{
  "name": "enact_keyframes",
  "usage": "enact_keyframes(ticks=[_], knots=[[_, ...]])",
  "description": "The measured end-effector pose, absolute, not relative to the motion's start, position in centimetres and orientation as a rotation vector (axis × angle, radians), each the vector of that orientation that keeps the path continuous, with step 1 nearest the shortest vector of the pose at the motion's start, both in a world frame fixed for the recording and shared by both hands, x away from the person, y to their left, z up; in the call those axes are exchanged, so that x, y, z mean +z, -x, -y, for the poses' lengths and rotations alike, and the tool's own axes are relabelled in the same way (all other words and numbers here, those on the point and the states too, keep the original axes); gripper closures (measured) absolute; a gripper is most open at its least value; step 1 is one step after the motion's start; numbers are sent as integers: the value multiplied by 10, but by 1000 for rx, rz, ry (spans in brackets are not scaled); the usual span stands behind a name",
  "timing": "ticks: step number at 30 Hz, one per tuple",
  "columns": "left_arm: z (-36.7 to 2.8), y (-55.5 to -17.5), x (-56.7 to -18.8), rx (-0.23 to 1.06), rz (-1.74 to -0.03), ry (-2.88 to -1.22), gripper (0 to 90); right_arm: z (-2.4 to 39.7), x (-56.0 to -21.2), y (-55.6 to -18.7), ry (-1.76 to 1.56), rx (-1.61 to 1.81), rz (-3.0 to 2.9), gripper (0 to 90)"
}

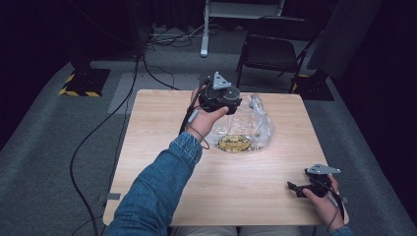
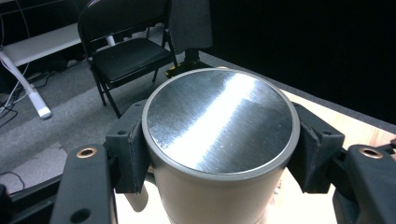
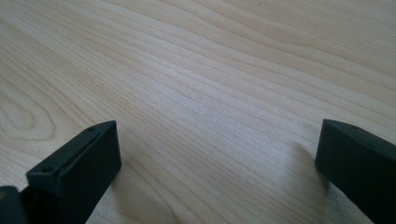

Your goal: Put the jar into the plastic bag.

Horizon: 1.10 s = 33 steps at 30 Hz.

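While the left gripper (image 2: pixel 219 154) is up over the far half of the wooden table (image 1: pixel 162 128), its jaws are clamped on a metal canister (image 2: pixel 219 140) (brushed steel flat end facing the camera, grey-beige wall below it). Pads (image 2: pixel 133 154) press on opposite sides of the canister wall just under the rim, and it sits square between them.

From the high view, the left gripper (image 1: pixel 221 98) is held in the left hand (image 1: pixel 206 118), denim sleeve (image 1: pixel 157 187) reaching in from the bottom edge. It is just left of a crumpled clear plastic bag (image 1: pixel 255 123) lying on the table, and touching or overlapping the bag's near edge in that view (can't tell which). Something yellow and dark (image 1: pixel 233 143) lies in the bag at its near end; too small to identify.

Right gripper (image 1: pixel 307 187) is low at the table's near right corner, in the right hand (image 1: pixel 324 196), well apart from the bag and the canister. Its own view shows the jaws spread wide with bare wood grain between them, nothing held.

Beyond the table: a black folding chair (image 1: pixel 270 51) on grey carpet.
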<state>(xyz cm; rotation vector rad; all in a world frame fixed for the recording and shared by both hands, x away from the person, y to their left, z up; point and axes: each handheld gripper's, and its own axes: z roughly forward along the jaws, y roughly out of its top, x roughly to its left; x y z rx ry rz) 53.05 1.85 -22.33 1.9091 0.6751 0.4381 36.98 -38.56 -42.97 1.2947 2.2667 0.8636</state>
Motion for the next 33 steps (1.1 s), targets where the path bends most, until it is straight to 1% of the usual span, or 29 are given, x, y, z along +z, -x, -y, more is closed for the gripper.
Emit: enact_keyframes(ticks=[14, 33], knots=[[6, -555, -234, 442, -692, -1903, 327, 386, -430, -370, -1296, 863, -2267, 3], [28, -584, -264, 449, -768, -1884, 327, 386, -430, -370, -1294, 862, -2267, 3]])
